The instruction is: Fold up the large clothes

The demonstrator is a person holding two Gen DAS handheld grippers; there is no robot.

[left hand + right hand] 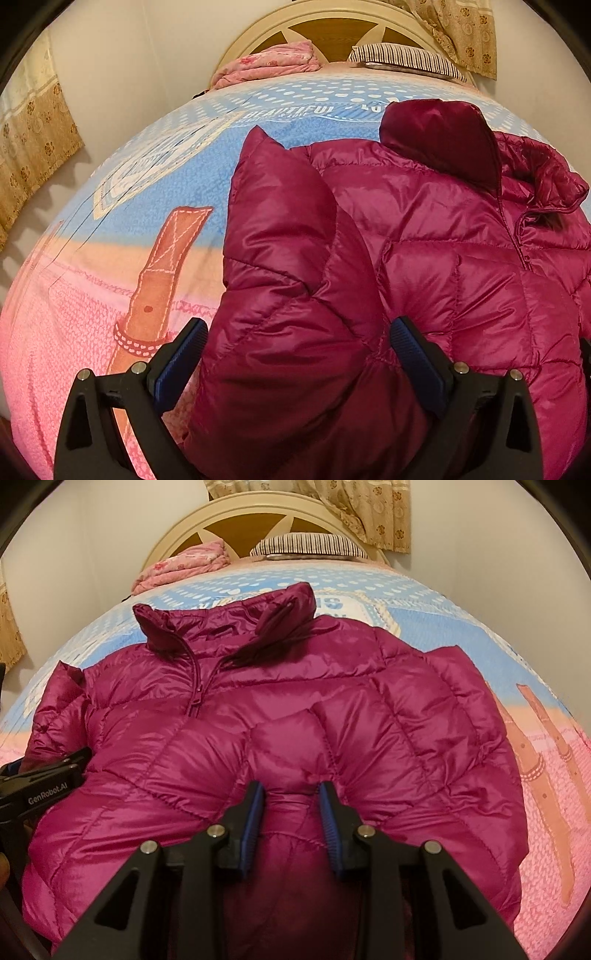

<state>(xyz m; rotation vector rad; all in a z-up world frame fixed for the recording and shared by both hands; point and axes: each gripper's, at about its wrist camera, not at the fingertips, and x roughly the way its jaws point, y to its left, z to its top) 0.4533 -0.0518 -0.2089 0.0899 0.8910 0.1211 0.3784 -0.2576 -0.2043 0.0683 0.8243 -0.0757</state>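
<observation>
A magenta puffer jacket lies front up on the bed, collar toward the headboard and zip partly closed. My right gripper is shut on a pinched fold of its lower front, and the fabric puckers between the blue pads. My left gripper has its jaws wide around the jacket's folded-in sleeve. A strip of pink bedding shows between the left pad and the fabric. In the right wrist view the left gripper's body rests at the jacket's left edge.
The bed cover is pink and blue with a printed strap pattern. A folded pink quilt and a striped pillow lie by the cream headboard. Patterned curtains hang at the left and behind the bed.
</observation>
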